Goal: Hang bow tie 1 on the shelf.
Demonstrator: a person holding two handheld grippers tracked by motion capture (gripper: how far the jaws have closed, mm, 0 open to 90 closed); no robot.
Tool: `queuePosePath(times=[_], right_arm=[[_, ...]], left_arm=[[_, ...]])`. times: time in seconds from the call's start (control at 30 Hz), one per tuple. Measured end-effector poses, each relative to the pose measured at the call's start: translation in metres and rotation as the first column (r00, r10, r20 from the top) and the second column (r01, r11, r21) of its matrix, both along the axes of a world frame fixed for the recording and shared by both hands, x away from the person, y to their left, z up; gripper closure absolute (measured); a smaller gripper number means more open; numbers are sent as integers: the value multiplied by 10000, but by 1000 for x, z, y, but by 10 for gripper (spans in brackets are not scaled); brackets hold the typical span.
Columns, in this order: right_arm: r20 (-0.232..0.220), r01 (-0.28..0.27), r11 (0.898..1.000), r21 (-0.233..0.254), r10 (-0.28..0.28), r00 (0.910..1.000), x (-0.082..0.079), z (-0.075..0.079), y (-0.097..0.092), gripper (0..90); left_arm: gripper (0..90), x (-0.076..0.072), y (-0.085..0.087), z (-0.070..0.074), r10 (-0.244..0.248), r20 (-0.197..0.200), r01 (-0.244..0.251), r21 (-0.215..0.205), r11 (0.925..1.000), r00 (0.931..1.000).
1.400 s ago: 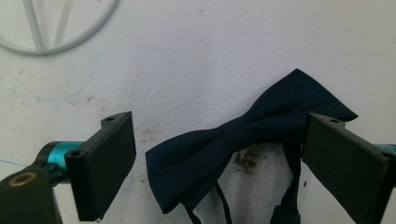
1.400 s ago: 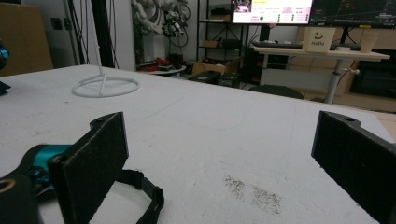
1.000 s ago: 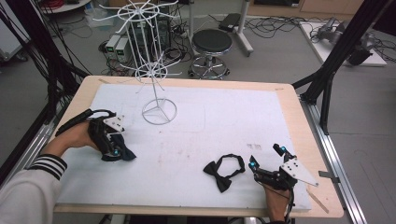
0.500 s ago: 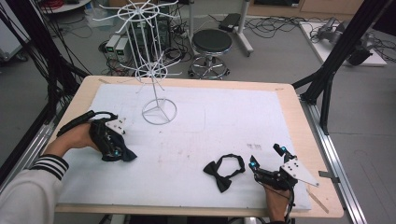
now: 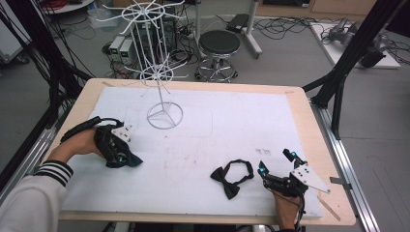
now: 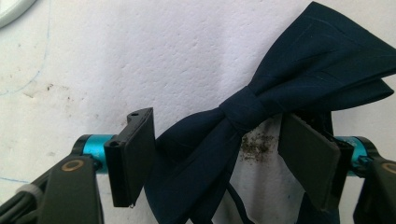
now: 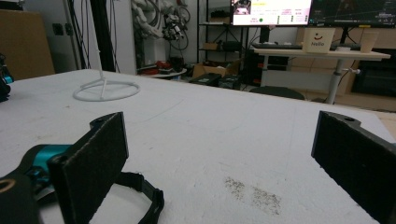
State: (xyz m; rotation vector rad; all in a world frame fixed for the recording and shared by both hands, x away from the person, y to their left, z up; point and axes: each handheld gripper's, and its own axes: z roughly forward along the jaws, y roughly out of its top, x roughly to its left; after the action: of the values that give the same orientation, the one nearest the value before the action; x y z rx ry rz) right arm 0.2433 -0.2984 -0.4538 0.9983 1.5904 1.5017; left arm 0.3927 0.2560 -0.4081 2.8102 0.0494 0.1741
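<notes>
One navy bow tie (image 6: 261,107) lies between the left gripper (image 6: 224,158)'s parted jaws.

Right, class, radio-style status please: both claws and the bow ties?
Left claw open, jaws straddling navy bow tie on the mat. Right claw open, beside black bow tie. White wire stand far side, nothing between.

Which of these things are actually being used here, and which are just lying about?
In use: navy bow tie between the open left claw; black bow tie by the open right claw; probably the white wire rack.

Lying about: stool, floor cables.
</notes>
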Motion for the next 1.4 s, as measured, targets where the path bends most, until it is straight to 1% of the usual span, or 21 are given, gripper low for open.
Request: queuePosePath(times=[0.1, 0.13, 0.2, 0.23, 0.27, 0.3, 0.37, 0.4, 0.43, 0.47, 0.53, 0.57, 0.6, 0.63, 0.7, 0.77, 0.9, 0.93, 1.13, 1.2, 1.4], right_arm=[[39, -13, 10000, -35, 13, 10000, 0, 0, 0, 30], [3, 2, 10000, -7, -2, 10000, 0, 0, 0, 30], [23, -17, 10000, -17, 17, 10000, 0, 0, 0, 30], [23, -17, 10000, -17, 17, 10000, 0, 0, 0, 30], [-6, 7, 10000, -7, -7, 10000, 0, 0, 0, 30], [-6, 7, 10000, -7, -7, 10000, 0, 0, 0, 30], [-1, 7, 10000, -7, -7, 10000, 0, 0, 0, 30], [-1, 7, 10000, -7, -7, 10000, 0, 0, 0, 30], [7, -7, 10000, -13, 7, 10000, 0, 0, 0, 30], [-20, 8, 10000, 2, -8, 10000, 0, 0, 0, 30], [-12, -12, 10000, -2, 12, 10000, 0, 0, 0, 30], [-52, -1, 10000, 30, 1, 10000, 0, 0, 0, 30], [-48, -4, 10000, 34, 5, 10000, 0, 0, 0, 30], [-48, -4, 10000, 34, 5, 10000, 0, 0, 0, 30], [-27, 0, 10000, 6, 0, 10000, 0, 0, 0, 30], [-49, -4, 10000, 12, 4, 10000, 0, 0, 0, 30], [-43, 2, 10000, 18, -2, 10000, 0, 0, 0, 30], [-37, 2, 10000, 23, -2, 10000, 0, 0, 0, 30], [-41, 6, 10000, 24, -6, 10000, 0, 0, 0, 30], [-38, 10, 10000, 12, -10, 10000, 0, 0, 0, 30], [-43, 13, 10000, 16, -13, 10000, 0, 0, 0, 30]], left_arm=[[318, 0, -1, -1, -60, 93, 60, 62, 10000, 9999], [342, -1, -1, -1, 1, 73, -1, -66, 10000, 10000], [389, -1, -2, 0, -134, 140, 134, -18, 9999, 9998], [389, -1, -2, 0, -125, 193, 126, -54, 9999, 9997], [421, -1, -1, 0, -103, 198, 103, -38, 9999, 9998], [421, -1, -1, 0, -59, 176, 61, -83, 9999, 9998], [474, -1, -1, 0, -25, 127, 26, -79, 10000, 9999], [474, -1, -1, 0, -42, 86, 42, -79, 10000, 10000], [494, -1, 0, 0, -42, -24, 42, -165, 9999, 10000], [541, -1, 0, 1, -78, -68, 77, -198, 9998, 9999], [560, -1, -1, 1, -56, -116, 53, -304, 9995, 9999], [571, -1, -1, 1, -130, -91, 128, -232, 9996, 9999], [620, -1, -1, 2, -131, -70, 130, -219, 9997, 9999], [620, -1, -1, 2, -96, -99, 93, -328, 9994, 9999], [671, -1, -1, 2, -45, -242, 34, -460, 9989, 9997], [676, -1, -1, 2, 50, -344, -67, -484, 9988, 9994], [722, -1, -1, 3, 116, -316, -134, -585, 9982, 9994], [729, -1, -1, 4, 77, -298, -92, -515, 9986, 9995], [736, -1, -1, 5, 201, -323, -221, -626, 9978, 9993], [737, -2, 0, 5, 273, -417, -304, -756, 9967, 9988], [745, -4, 5, 6, 535, -418, -581, -1178, 9913, 9977]])
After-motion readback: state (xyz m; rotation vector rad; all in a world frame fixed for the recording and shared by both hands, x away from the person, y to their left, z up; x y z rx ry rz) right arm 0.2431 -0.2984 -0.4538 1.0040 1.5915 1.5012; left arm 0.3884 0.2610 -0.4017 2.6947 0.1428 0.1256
